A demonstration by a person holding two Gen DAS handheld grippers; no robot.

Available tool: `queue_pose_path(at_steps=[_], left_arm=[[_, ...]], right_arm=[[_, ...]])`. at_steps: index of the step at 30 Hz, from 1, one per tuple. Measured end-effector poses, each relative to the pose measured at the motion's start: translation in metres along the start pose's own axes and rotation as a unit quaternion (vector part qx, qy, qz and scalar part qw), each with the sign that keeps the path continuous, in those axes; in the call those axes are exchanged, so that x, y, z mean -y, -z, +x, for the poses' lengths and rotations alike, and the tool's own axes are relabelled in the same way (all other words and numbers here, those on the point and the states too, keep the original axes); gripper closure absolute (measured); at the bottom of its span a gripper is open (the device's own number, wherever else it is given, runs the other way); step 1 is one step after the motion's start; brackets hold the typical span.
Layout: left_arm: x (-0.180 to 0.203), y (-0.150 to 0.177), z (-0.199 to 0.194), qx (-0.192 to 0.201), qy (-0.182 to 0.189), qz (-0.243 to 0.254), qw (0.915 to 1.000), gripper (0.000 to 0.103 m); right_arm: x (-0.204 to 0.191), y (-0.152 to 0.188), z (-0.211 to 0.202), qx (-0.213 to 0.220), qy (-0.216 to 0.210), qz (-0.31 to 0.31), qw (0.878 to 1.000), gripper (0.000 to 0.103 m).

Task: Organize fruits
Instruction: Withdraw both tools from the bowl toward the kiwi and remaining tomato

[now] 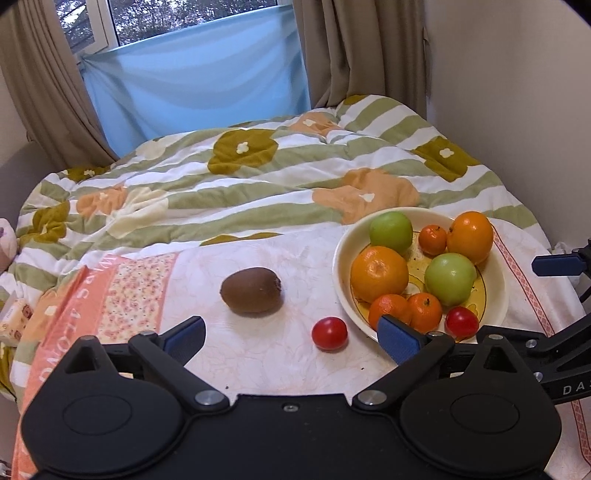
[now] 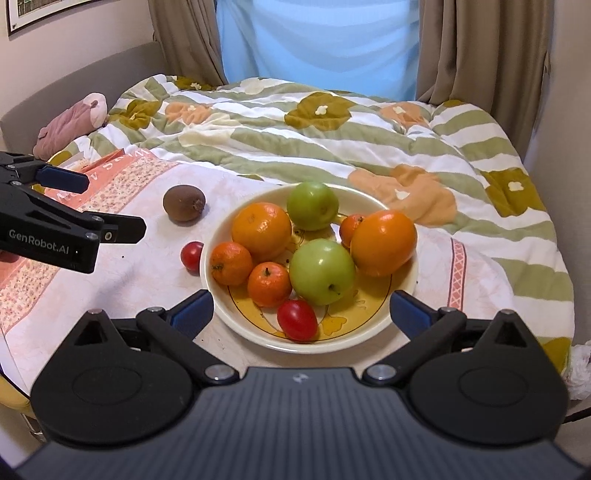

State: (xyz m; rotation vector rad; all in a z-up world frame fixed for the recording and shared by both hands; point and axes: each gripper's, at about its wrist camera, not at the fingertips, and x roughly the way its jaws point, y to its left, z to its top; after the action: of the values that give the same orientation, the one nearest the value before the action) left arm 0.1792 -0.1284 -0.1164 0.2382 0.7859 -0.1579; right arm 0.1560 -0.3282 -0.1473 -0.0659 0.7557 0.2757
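Striped, flower-patterned quilt (image 1: 258,173) across the bed, with a pale cloth (image 1: 266,354) spread over its near part. Only in the right wrist view: a pink stuffed toy (image 2: 72,123) at the far left of the bed and a framed picture corner (image 2: 40,11) on the wall. Only in the left wrist view: window glass (image 1: 177,18) above the blue curtain (image 1: 199,85).

Cream bowl (image 2: 221,291) with yellow inside, resting on the cloth, holding two large oranges (image 2: 261,229), two green apples (image 2: 322,271), three small mandarins (image 2: 269,284) and one cherry tomato (image 2: 297,319) at its near rim.

Outside the bowl, lying on the cloth: a kiwi (image 1: 252,291) and a second cherry tomato (image 1: 329,333), well apart from each other, the tomato just beside the bowl's left rim.

Left gripper (image 1: 291,338) with fingers (image 1: 186,338) spread wide and empty; loose tomato just ahead of the gap between them, nearer the right finger, kiwi farther ahead, right finger overlapping the bowl's rim in view.

Right gripper (image 2: 301,312) likewise released, holding nothing, fingers (image 2: 412,312) straddling the near edge of the bowl, the bowl's tomato between the tips.
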Motion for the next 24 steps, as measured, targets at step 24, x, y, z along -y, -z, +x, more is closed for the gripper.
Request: queue_pose_path(at_steps=[24], left_arm=[[-0.069, 0.013, -0.091, 0.047, 0.007, 0.019, 0.9987, 0.002]], right_arm=[[-0.074, -0.044, -0.066, -0.005, 0.014, 0.003, 1.000, 0.000]])
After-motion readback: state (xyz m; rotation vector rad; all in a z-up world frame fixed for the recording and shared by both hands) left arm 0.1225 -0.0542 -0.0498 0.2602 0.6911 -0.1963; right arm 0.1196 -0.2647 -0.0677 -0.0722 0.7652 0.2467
